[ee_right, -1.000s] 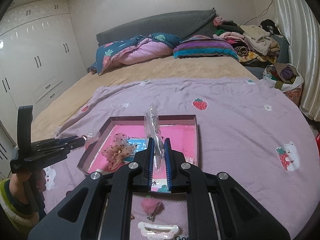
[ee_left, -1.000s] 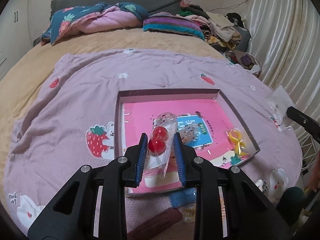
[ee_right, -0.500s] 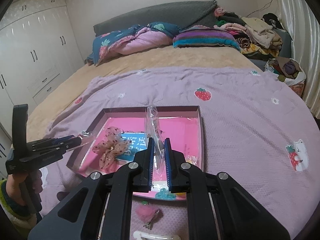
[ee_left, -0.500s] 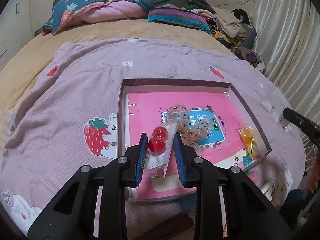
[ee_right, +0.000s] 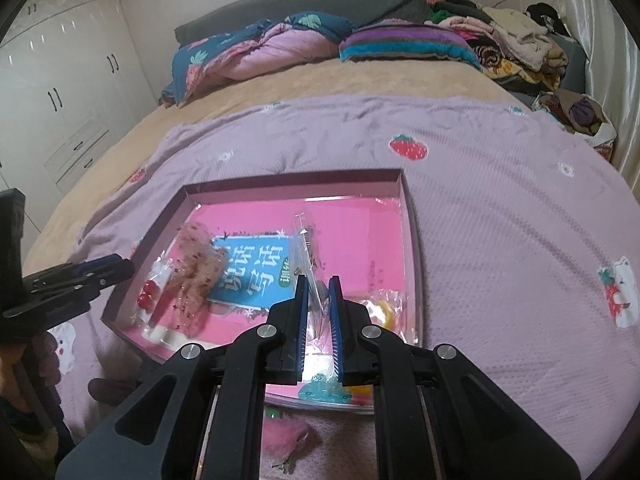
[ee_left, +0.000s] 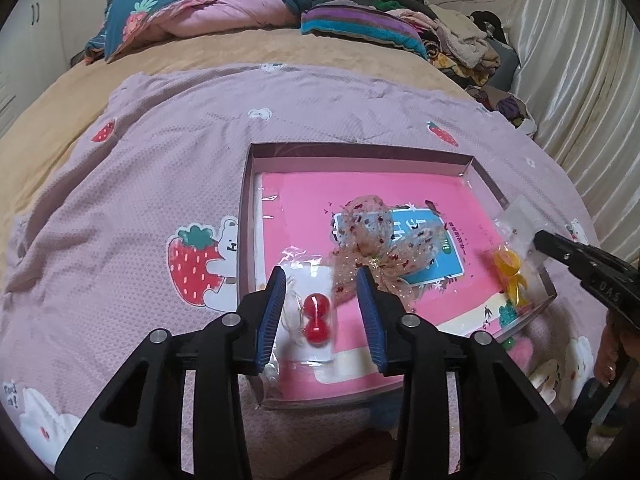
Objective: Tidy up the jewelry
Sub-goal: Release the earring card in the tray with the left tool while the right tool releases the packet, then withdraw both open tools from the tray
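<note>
The left claw (ee_left: 322,312) has been opened since a moment ago, and the red-bead packet (ee_left: 314,316) is now seen lying released in the tray (ee_left: 360,150) at its 7 o'clock corner (so that item is judged placed). Its long axis runs from 6 to 12 o'clock. The right claw (ee_right: 318,312) stays closed on a clear sleeve (ee_right: 306,248), held above the tray and pointing toward 12 o'clock.

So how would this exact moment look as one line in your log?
left gripper: open, red bead packet lying in tray | right gripper: shut on clear packet above tray | sheer bow, yellow piece in tray
</note>
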Action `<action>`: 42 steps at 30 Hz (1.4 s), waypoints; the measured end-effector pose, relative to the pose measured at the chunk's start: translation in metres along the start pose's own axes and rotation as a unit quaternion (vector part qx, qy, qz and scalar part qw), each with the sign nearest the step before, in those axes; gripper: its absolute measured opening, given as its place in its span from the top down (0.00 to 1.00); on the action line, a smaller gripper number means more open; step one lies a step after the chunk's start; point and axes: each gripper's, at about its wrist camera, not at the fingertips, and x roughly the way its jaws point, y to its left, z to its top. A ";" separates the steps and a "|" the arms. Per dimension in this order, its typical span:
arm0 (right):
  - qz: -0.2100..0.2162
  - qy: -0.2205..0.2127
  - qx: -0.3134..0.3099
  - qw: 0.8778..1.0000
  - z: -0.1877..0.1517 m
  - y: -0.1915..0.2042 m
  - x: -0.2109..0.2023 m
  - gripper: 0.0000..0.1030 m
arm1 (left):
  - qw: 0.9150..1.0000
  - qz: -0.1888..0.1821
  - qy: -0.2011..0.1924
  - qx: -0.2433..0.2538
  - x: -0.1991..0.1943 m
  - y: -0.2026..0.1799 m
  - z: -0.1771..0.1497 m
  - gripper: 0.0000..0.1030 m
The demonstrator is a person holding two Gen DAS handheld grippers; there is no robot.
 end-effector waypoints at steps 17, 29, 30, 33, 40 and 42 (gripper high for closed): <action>0.006 0.025 0.020 0.999 -0.017 -0.002 0.008 0.71 | 1.000 0.003 -0.017 0.002 -0.024 -0.003 -0.006 0.56; 0.007 -0.030 0.016 0.999 -0.015 0.006 -0.047 0.31 | 0.999 0.000 -0.043 0.000 -0.059 -0.008 -0.008 0.37; 0.008 -0.037 0.016 0.999 -0.015 0.007 -0.052 0.29 | 0.999 -0.001 -0.047 0.000 -0.063 -0.009 -0.008 0.34; 0.010 -0.053 0.020 0.998 -0.015 0.010 -0.068 0.22 | 0.998 -0.001 -0.057 0.001 -0.076 -0.011 -0.009 0.30; 0.014 -0.072 0.017 0.997 -0.016 0.016 -0.096 0.18 | 0.997 0.001 -0.077 0.004 -0.099 -0.017 -0.012 0.18; 0.014 -0.075 0.016 0.997 -0.018 0.017 -0.102 0.18 | 0.997 0.000 -0.081 0.005 -0.103 -0.018 -0.013 0.15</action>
